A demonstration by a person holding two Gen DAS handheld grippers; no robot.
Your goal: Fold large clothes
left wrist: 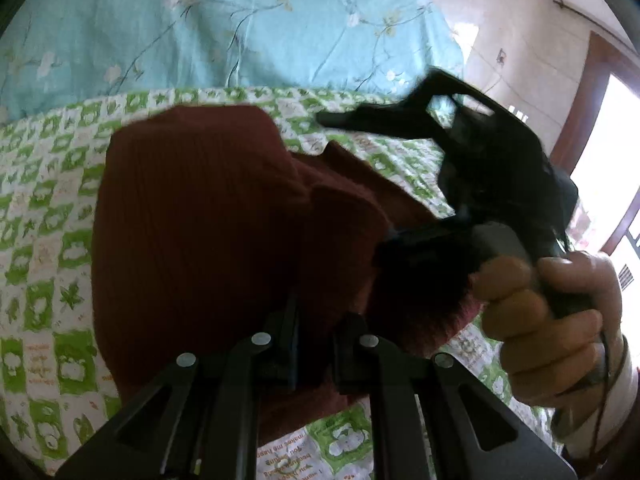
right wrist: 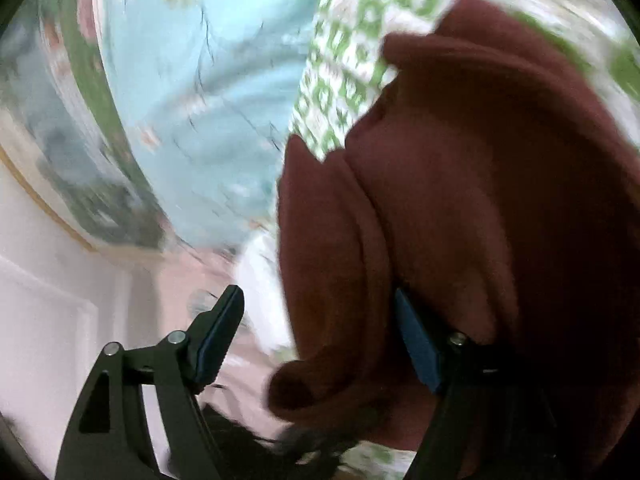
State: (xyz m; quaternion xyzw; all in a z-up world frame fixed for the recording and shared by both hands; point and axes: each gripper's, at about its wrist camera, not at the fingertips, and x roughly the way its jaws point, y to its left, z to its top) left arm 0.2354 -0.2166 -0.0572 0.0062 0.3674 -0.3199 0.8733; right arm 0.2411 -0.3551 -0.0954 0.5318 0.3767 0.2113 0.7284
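Note:
A dark red knit sweater [left wrist: 200, 216] lies bunched on the green-and-white patterned bed sheet [left wrist: 44, 240]. My left gripper [left wrist: 316, 344] is shut on a fold of the sweater at its near edge. The right gripper [left wrist: 460, 152], held in a bare hand [left wrist: 552, 320], shows at the right of the left wrist view, above the sweater's right side. In the blurred right wrist view the right gripper [right wrist: 320, 332] is open wide, with a fold of the sweater [right wrist: 460, 200] hanging between its fingers and against the right finger [right wrist: 416, 344].
A light blue floral quilt [left wrist: 240, 24] lies on the bed beyond the sweater. A white wall and a wooden door frame [left wrist: 588, 92] stand at the right. A framed picture [right wrist: 80, 160] shows at the left of the right wrist view.

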